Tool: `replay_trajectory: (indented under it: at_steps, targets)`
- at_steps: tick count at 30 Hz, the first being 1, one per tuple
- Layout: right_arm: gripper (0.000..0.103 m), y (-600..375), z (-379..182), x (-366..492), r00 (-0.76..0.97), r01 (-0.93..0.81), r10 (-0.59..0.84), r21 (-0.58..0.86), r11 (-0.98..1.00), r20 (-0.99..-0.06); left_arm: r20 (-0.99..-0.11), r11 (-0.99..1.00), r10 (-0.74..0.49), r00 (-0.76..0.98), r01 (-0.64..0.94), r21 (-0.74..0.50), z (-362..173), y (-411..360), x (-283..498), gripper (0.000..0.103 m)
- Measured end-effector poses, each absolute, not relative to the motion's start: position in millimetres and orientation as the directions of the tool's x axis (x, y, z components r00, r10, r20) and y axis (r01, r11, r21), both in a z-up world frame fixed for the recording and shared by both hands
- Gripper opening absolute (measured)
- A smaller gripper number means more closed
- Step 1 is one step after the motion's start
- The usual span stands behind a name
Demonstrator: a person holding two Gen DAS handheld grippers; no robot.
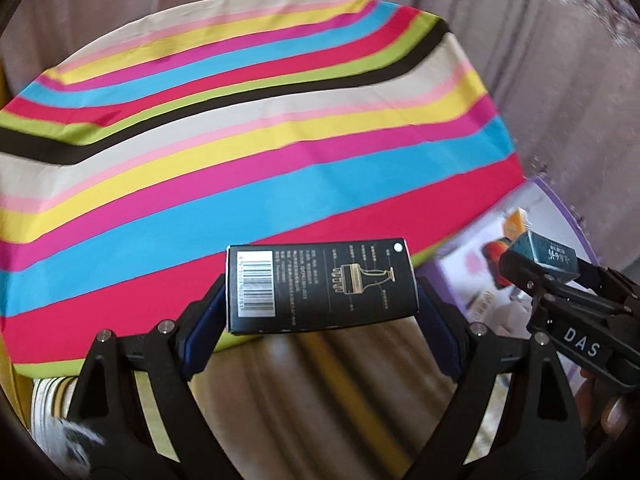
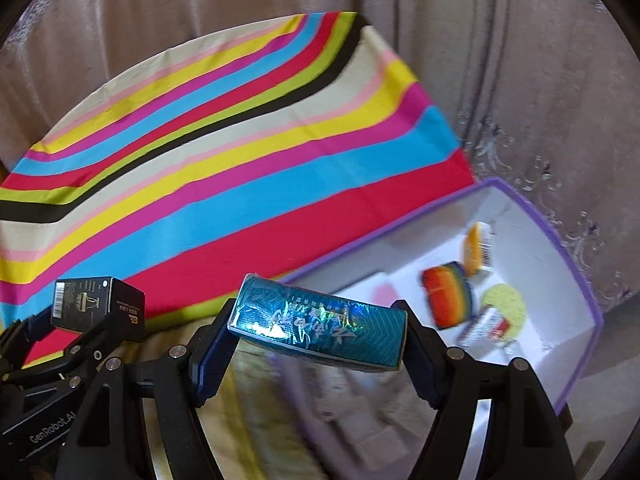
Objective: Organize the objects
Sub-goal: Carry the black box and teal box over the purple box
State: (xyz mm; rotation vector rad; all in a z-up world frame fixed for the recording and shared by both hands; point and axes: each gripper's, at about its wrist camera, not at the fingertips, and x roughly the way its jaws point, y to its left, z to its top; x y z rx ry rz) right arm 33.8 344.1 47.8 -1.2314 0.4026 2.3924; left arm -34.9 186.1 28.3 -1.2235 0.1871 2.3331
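While gripped: black box between left claw fingers.

Right gripper body: white letters "DAS", seen from the left wrist view.
Left gripper body: white lettering "GenRobot.AI", seen from the right wrist view.
Black box: white barcode label at its left end, a line drawing of a brush-like tool to the right of the barcode, small print too fine to read.
Teal box: silver holographic Chinese characters across its face, not legible.
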Motion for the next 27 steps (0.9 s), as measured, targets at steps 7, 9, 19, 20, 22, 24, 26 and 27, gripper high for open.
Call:
replay_trajectory:
  at_steps: [7, 9, 19, 20, 22, 24, 26, 27]
  targets:
    - [0.075, 385.7, 42.1, 70.1, -0.473, -0.562, 0.302, 0.019, -0.827, -0.828, -0.812, -0.815, 0.392, -0.433, -0.572, -0.089, 25.9, 230.4, -17.0, 0.089]
    - [0.075, 394.3, 40.2, 78.3, -0.461, -0.577, 0.320, 0.005, -0.817, -0.828, -0.814, -0.806, 0.399, -0.423, -0.585, -0.091, 25.7, 236.9, -13.0, 0.089]
    - [0.075, 423.3, 37.1, 109.1, -0.427, -0.629, 0.368, -0.021, -0.777, -0.826, -0.820, -0.752, 0.412, -0.397, -0.656, -0.061, 24.6, 276.6, 9.8, 0.089]
    - [0.075, 425.1, 37.7, 111.3, -0.426, -0.633, 0.372, -0.022, -0.774, -0.825, -0.820, -0.749, 0.413, -0.396, -0.660, -0.058, 24.7, 279.1, 11.6, 0.089]
    - [0.075, 428.8, 38.1, 114.7, -0.424, -0.639, 0.384, -0.029, -0.768, -0.820, -0.821, -0.741, 0.414, -0.393, -0.669, -0.053, 24.6, 284.5, 14.8, 0.089]
    - [0.075, 431.5, 39.5, 118.5, -0.422, -0.646, 0.400, -0.040, -0.762, -0.814, -0.822, -0.737, 0.414, -0.391, -0.674, -0.051, 24.6, 288.0, 16.8, 0.089]
    - [0.075, 435.0, 40.0, 122.2, -0.422, -0.651, 0.407, -0.041, -0.758, -0.810, -0.822, -0.732, 0.415, -0.389, -0.679, -0.049, 24.1, 291.8, 18.8, 0.089]
    - [0.075, 437.1, 39.9, 123.7, -0.423, -0.653, 0.409, -0.041, -0.757, -0.809, -0.823, -0.731, 0.416, -0.387, -0.681, -0.049, 24.0, 293.0, 19.4, 0.089]
